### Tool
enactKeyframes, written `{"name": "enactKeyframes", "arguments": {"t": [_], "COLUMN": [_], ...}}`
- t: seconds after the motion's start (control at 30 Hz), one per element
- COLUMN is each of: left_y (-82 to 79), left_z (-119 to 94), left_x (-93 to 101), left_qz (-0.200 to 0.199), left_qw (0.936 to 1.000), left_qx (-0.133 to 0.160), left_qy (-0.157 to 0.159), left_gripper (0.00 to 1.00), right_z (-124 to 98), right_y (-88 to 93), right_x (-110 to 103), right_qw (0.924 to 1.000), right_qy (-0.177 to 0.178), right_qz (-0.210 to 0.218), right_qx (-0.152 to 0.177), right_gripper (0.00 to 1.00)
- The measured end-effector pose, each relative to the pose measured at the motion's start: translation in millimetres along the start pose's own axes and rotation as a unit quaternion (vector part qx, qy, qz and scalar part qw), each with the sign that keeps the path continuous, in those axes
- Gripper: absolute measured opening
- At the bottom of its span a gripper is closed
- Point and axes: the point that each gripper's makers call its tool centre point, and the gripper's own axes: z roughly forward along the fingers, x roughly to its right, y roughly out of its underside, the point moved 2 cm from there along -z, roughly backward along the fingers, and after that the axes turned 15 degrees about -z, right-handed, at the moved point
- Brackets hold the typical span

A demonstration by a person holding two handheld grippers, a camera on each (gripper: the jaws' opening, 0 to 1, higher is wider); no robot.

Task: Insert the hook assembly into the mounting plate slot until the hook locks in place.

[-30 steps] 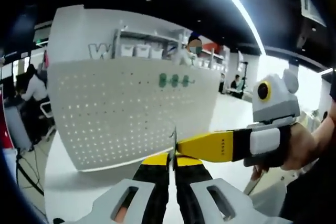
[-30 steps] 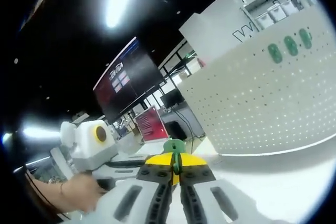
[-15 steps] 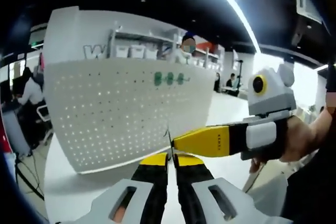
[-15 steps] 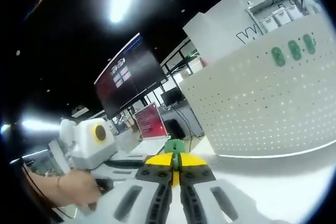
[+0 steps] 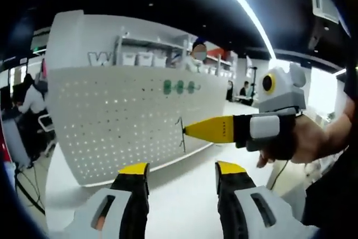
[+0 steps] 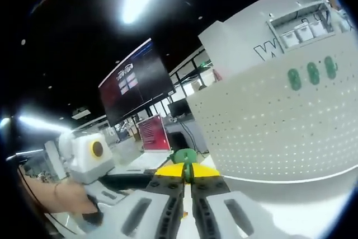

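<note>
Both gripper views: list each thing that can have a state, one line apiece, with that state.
Left gripper: open, nothing between its fingers.
Right gripper: shut on the wire hook, held up off the table.
Pegboard: upright on the table, three green pegs plugged in near its top.
Wire hook: not yet in the pegboard.

An open-plan office or lab hall is indicated by long ceiling strip lights [image 5: 246, 4], a large wall screen [image 6: 137, 82], seated people at desks [image 5: 31, 99], shelving with bins [image 5: 148, 54] and a white pegboard [image 5: 123, 121].
</note>
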Motion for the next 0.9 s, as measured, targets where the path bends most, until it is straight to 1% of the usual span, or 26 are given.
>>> {"name": "enactKeyframes", "arguments": {"t": [0.07, 0.13, 0.27, 0.37, 0.47, 0.57, 0.7, 0.73, 0.8, 0.83, 0.9], "left_y": [1.6, 2.7, 5.5, 8.3, 10.3, 9.5, 7.4, 7.4, 6.7, 6.2, 7.2], "left_z": [-1, -2, -3, -2, -2, -2, -3, -3, -3, -3, -3], "left_x": [0.7, 2.3, 4.4, 1.6, 0.6, 1.7, 1.8, 1.2, -0.2, -0.4, -0.7], "left_qz": [0.010, 0.009, 0.009, 0.010, 0.007, 0.002, 0.002, -0.003, -0.013, -0.014, -0.017], "left_qw": [1.0000, 1.0000, 0.9999, 0.9999, 0.9999, 1.0000, 1.0000, 1.0000, 0.9999, 0.9998, 0.9998], "left_qx": [-0.001, -0.003, -0.004, -0.005, -0.007, -0.004, 0.001, 0.001, 0.006, 0.009, 0.009], "left_qy": [0.000, 0.003, 0.006, -0.007, -0.010, -0.008, -0.007, -0.007, -0.008, -0.009, -0.009], "left_gripper": [0.64, 0.72, 0.78, 0.90, 0.92, 0.94, 0.96, 0.97, 0.97, 0.98, 1.00], "right_z": [0, -1, 0, 0, 1, 3, 4, 3, 1, 1, 1], "right_y": [-1.0, -1.7, -3.1, -5.2, -7.3, -10.8, -16.0, -17.5, -23.1, -27.8, -31.9], "right_x": [3, 6, 17, 25, 36, 45, 58, 61, 71, 75, 82], "right_qw": [1.0000, 1.0000, 0.9997, 0.9994, 0.9990, 0.9980, 0.9968, 0.9965, 0.9945, 0.9936, 0.9920], "right_qy": [0.002, 0.006, 0.019, 0.028, 0.042, 0.055, 0.068, 0.071, 0.088, 0.093, 0.101], "right_qz": [-0.004, -0.007, -0.011, -0.016, -0.011, -0.024, -0.031, -0.034, -0.041, -0.045, -0.057], "right_qx": [0.002, 0.004, 0.006, 0.009, 0.014, 0.020, 0.028, 0.030, 0.039, 0.047, 0.050], "right_gripper": [0.00, 0.00, 0.00, 0.00, 0.00, 0.00, 0.00, 0.00, 0.00, 0.00, 0.00]}}
